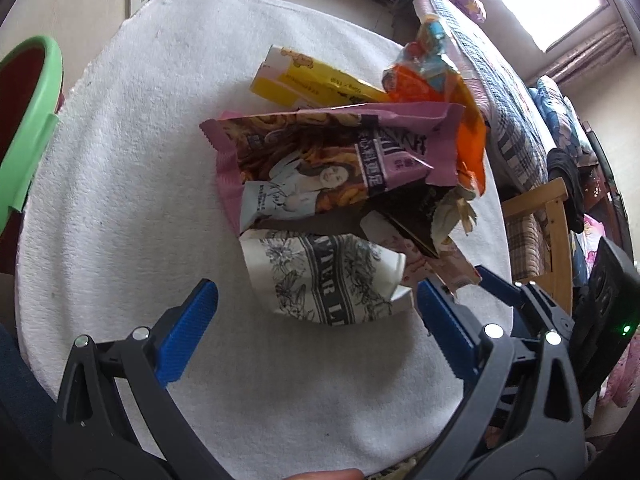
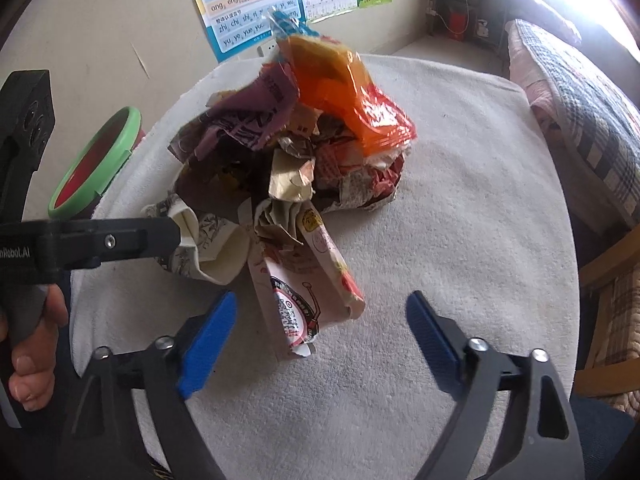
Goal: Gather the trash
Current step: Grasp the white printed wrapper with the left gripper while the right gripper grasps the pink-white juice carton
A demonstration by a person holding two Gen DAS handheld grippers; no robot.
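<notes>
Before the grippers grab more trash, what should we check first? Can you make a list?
1. Left gripper open: ok, jaws wide apart.
2. Right gripper open: ok, nothing between its jaws.
3. Paper cup lined up with the left gripper: ok, it lies just ahead between the jaws.
4. Pink wrapper within the right gripper's reach: ok, its end lies between the jaws.
5. Green bin ready: ok, open at the table's edge.
6. Trash pile stable: cannot tell, the orange wrapper sits loosely on top.
</notes>
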